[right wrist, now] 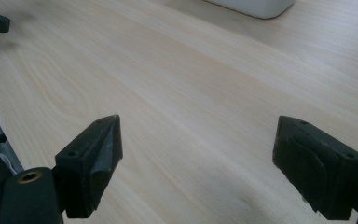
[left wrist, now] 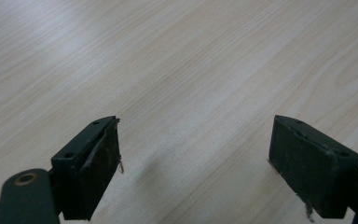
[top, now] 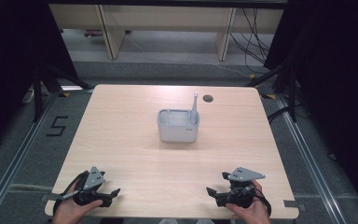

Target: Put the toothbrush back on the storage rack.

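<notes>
grey bin (top: pixel 177 130) sits near the middle of the wooden surface (top: pixel 121 140), well apart from both claws, with a grey brush-like tool (top: pixel 194 108) standing upright in its right end. left claw (top: pixel 113 195) and right claw (top: pixel 213 188) rest at the near edge, each with jaws spread wide and nothing between them.

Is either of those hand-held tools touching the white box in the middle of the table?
No, the white box sits alone mid-table, while the left tool and right tool rest near the table's front edge.
</notes>
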Available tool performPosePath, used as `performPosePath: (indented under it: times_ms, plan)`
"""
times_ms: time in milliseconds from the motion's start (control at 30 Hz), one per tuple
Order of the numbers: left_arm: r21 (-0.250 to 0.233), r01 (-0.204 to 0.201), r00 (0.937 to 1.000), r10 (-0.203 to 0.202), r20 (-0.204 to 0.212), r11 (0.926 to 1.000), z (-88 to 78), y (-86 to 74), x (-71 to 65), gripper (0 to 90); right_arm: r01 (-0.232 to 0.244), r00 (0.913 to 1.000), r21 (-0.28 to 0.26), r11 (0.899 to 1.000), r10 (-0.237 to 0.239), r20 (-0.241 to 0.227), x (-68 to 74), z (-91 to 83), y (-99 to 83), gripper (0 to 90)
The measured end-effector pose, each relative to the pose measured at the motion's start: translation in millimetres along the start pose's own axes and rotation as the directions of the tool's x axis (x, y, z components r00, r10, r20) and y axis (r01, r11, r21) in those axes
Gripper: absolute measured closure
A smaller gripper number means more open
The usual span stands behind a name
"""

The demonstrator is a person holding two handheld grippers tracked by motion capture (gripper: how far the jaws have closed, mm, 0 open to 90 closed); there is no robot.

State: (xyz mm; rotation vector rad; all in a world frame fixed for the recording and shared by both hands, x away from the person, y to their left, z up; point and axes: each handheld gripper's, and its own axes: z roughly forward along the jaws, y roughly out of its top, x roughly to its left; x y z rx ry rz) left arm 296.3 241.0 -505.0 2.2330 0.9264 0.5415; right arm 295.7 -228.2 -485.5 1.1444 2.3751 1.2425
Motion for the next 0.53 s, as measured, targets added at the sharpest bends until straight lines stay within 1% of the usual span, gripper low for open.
performPosePath:
  times_ms: [33,67,100,133,167,233,267,300,333,533]
  plan:
    - [0.0,0.0,1.0,0.0,0.0,1.0,-0.1,0.0,0.0,15.8,0.007,1.0,-0.005,1.0,-0.007,-0.001,-0.8,0.6,-0.3,16.5]
    - [-0.001,0.0,1.0,0.0,-0.001,1.0,-0.1,0.1,0.0,15.8,0.029,0.9996,-0.008,1.0,-0.029,0.006,-2.4,0.3,-0.5,16.4]
    - [0.0,-0.001,1.0,0.001,-0.001,1.0,-0.2,0.1,0.1,15.8,0.02,0.9997,-0.002,1.0,-0.02,0.015,-2.0,-0.8,-0.8,16.4]
    - [0.0,-0.001,1.0,0.001,-0.001,1.0,-0.2,0.0,0.1,15.8,0.019,0.9997,-0.001,1.0,-0.019,0.014,-2.0,-0.9,-1.0,16.4]
    - [0.0,0.0,1.0,0.0,-0.001,1.0,-0.1,0.0,0.1,15.8,0.006,1.0,0.003,1.0,-0.006,0.004,-1.4,-0.5,-1.3,16.4]
    - [0.0,0.0,1.0,0.0,0.0,1.0,0.0,-0.1,0.0,15.8,0.026,0.9995,-0.004,1.0,-0.025,0.021,-2.4,-1.4,-1.4,16.4]
    - [-0.001,0.002,1.0,-0.002,0.001,1.0,0.2,-0.1,-0.3,15.8,-0.006,0.9999,0.003,1.0,0.006,0.01,-0.4,-1.4,-1.9,16.4]
    - [0.004,-0.004,1.0,0.004,0.004,1.0,-0.3,-0.1,0.0,15.8,-0.01,0.9998,0.003,1.0,0.01,0.015,-0.3,-1.8,-2.0,16.5]
    - [-0.001,0.002,1.0,-0.002,-0.001,1.0,0.2,-0.1,-0.2,15.8,-0.015,0.9999,0.005,1.0,0.015,0.006,-0.3,-1.4,-2.1,16.4]
    - [0.002,0.0,1.0,0.0,-0.001,1.0,-0.2,-0.2,0.1,15.8,-0.001,1.0,0.004,1.0,0.001,0.003,-2.1,-0.6,-1.9,16.4]
